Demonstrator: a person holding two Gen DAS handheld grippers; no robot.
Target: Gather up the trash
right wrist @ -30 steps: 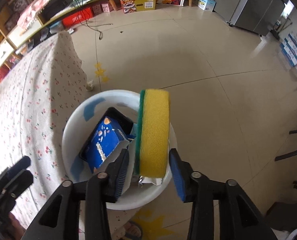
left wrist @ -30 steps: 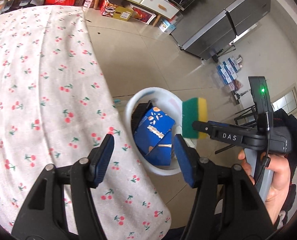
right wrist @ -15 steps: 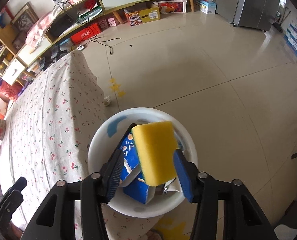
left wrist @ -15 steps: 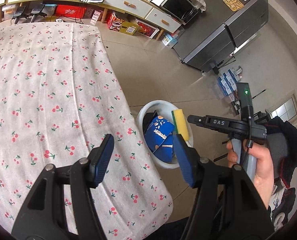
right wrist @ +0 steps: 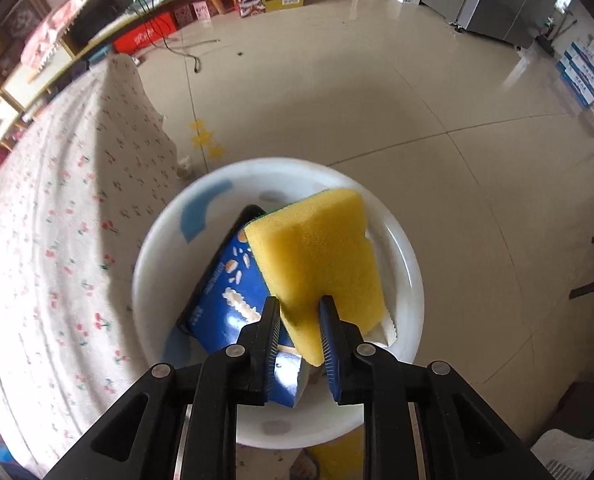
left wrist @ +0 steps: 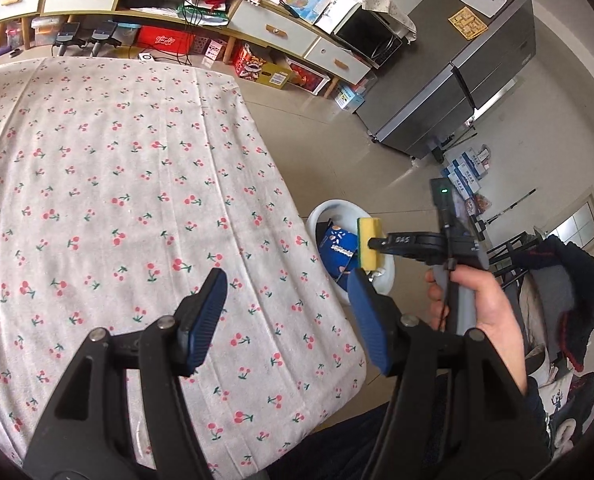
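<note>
A yellow sponge (right wrist: 317, 256) with a green scouring side hangs over the white bin (right wrist: 257, 168) on the floor. My right gripper (right wrist: 300, 304) points steeply down, its jaws closing and pinching the sponge's near corner. In the bin lies a blue carton (right wrist: 233, 292) with some wrappers. From the left wrist view the sponge (left wrist: 367, 258) sits at the right gripper's tip (left wrist: 371, 242) above the bin (left wrist: 337, 204). My left gripper (left wrist: 287, 280) hovers over the cherry-print tablecloth (left wrist: 137, 200), jaws opening a little, nothing between them.
The table's corner (right wrist: 145, 92) stands just left of the bin. A person's hand (left wrist: 477, 308) holds the right gripper. A grey fridge (left wrist: 457, 80) and low shelving (left wrist: 177, 20) with boxes line the far side across open tiled floor (right wrist: 377, 100).
My left gripper has pulled back and up over the table, away from the bin. The sponge has tipped from edge-on to face-on, and the right jaws have narrowed onto its corner.
</note>
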